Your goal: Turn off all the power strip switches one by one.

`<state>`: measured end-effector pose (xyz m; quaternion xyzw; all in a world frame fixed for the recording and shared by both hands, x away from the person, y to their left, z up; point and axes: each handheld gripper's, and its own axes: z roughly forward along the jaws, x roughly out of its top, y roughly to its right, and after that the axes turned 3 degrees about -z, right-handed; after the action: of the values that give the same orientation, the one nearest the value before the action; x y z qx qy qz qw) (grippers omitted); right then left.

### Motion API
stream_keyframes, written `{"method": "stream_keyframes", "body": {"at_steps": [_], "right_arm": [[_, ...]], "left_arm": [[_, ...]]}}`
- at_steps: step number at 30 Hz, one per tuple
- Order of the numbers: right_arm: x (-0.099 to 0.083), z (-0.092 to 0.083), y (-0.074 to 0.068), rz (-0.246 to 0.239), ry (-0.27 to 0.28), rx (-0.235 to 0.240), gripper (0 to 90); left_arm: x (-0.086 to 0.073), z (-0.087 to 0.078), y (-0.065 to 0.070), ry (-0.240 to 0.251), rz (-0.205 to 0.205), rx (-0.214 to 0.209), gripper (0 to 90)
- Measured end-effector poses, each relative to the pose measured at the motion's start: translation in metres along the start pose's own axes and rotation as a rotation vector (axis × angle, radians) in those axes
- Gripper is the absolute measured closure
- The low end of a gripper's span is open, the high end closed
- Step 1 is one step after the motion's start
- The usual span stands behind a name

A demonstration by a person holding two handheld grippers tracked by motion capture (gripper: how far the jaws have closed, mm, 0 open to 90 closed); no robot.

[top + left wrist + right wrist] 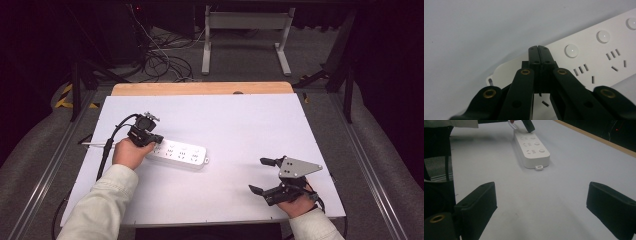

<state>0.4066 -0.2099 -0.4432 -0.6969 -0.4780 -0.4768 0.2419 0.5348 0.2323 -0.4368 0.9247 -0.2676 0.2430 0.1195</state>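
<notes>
The left hand-held gripper [539, 47], jaws pinched together, presses down on the white plastic power strip [181, 154], probably a switch; the right hand-held gripper [262, 175] waits wide apart.

My two black hand-held grippers: the left gripper [156, 140] has brass-ringed pivots and a trailing black cable [106, 155]; the right gripper [261, 175] carries a grey three-cornered plate [296, 167]. I wear pale cream sleeves [102, 205].
</notes>
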Motion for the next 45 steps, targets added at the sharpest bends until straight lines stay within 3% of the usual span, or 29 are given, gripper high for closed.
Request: {"method": "stream_keyframes", "body": {"at_steps": [13, 22, 26, 29, 35, 45], "right_arm": [[0.000, 0.000, -0.001, -0.004, -0.002, 0.005, 9.6], [0.000, 0.000, -0.002, -0.006, -0.004, 0.012, 9.6], [0.000, 0.001, -0.002, -0.009, -0.004, 0.015, 9.6], [0.000, 0.001, -0.002, -0.010, -0.002, 0.016, 9.6], [0.000, 0.001, -0.003, -0.008, -0.004, 0.021, 9.6], [0.000, 0.002, -0.003, -0.010, -0.005, 0.027, 9.6]], "left_arm": [[-0.003, 0.003, 0.006, 0.027, 0.023, 0.030, 90.0], [-0.008, 0.003, 0.002, 0.060, -0.004, 0.003, 90.0], [-0.008, 0.004, 0.005, 0.071, 0.015, 0.039, 90.0], [-0.007, 0.005, 0.004, 0.080, -0.001, 0.038, 90.0], [-0.007, 0.006, 0.006, 0.078, 0.006, 0.056, 90.0], [-0.015, 0.006, 0.007, 0.108, -0.012, 0.043, 90.0]]}}
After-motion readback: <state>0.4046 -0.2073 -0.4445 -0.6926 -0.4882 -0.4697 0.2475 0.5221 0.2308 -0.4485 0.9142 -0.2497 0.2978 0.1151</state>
